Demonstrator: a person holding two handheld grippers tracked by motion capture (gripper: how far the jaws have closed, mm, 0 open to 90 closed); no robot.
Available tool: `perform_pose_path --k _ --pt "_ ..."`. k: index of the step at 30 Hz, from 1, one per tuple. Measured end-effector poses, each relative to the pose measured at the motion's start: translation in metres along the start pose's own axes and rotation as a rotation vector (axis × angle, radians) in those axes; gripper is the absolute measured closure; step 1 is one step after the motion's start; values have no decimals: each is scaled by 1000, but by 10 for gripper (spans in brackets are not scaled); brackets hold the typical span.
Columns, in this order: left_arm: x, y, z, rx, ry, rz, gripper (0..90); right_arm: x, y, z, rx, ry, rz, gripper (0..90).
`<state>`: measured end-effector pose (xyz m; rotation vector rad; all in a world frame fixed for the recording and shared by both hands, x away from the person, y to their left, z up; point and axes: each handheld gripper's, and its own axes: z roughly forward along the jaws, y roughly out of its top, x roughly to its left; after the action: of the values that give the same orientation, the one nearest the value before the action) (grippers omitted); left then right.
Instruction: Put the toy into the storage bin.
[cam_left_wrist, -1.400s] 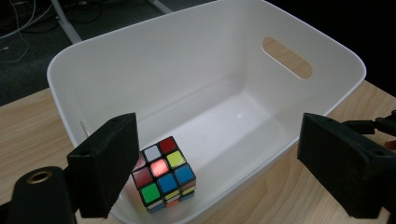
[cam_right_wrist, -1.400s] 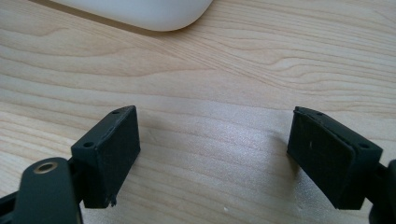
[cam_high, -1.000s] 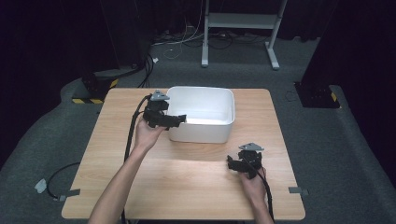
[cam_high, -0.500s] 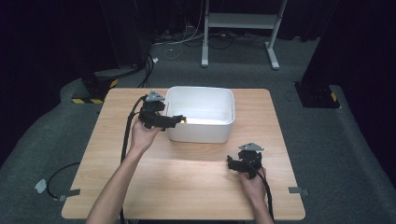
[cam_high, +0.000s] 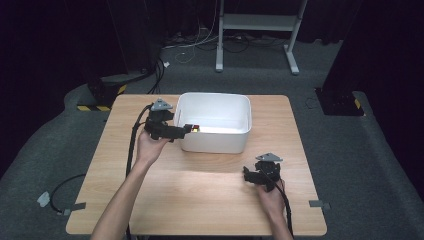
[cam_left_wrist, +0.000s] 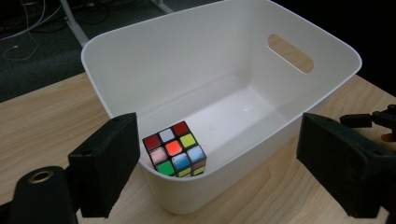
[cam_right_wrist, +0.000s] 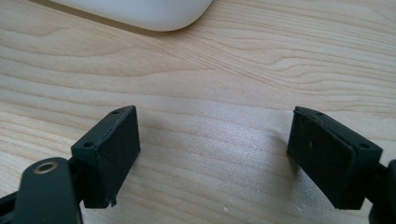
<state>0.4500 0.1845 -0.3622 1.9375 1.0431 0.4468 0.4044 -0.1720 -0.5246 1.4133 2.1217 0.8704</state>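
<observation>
A scrambled colour cube (cam_left_wrist: 175, 149) lies inside the white plastic bin (cam_left_wrist: 224, 60), in the corner nearest my left gripper (cam_left_wrist: 224, 140). That gripper is open, with its jaws spread wide on either side of the corner and nothing between them. From above, the left gripper (cam_high: 187, 129) hovers at the bin's (cam_high: 235, 142) left rim, and the cube (cam_high: 196, 128) shows just past its tips. My right gripper (cam_high: 248, 175) rests low over the table in front of the bin. It is open and empty, and its jaws (cam_right_wrist: 219, 140) frame bare wood.
The wooden table (cam_high: 200, 200) has bare room in front of and beside the bin. The bin's far wall has a handle slot (cam_left_wrist: 289, 52). Cables (cam_high: 132, 145) trail from the left gripper off the table's left side. A metal stand (cam_high: 255, 22) is on the floor behind.
My left gripper has drawn back slightly to the left, from over the bin toward its left rim. The right gripper has stayed in place.
</observation>
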Motion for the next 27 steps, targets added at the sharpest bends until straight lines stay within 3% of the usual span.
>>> perform_pose_path --k 15,27 --pt "5 -8 -10 1 7 -5 136 0 0 0 0 0 0 166" --pt "6 -13 -18 -25 12 -12 138 0 0 0 0 0 0 166"
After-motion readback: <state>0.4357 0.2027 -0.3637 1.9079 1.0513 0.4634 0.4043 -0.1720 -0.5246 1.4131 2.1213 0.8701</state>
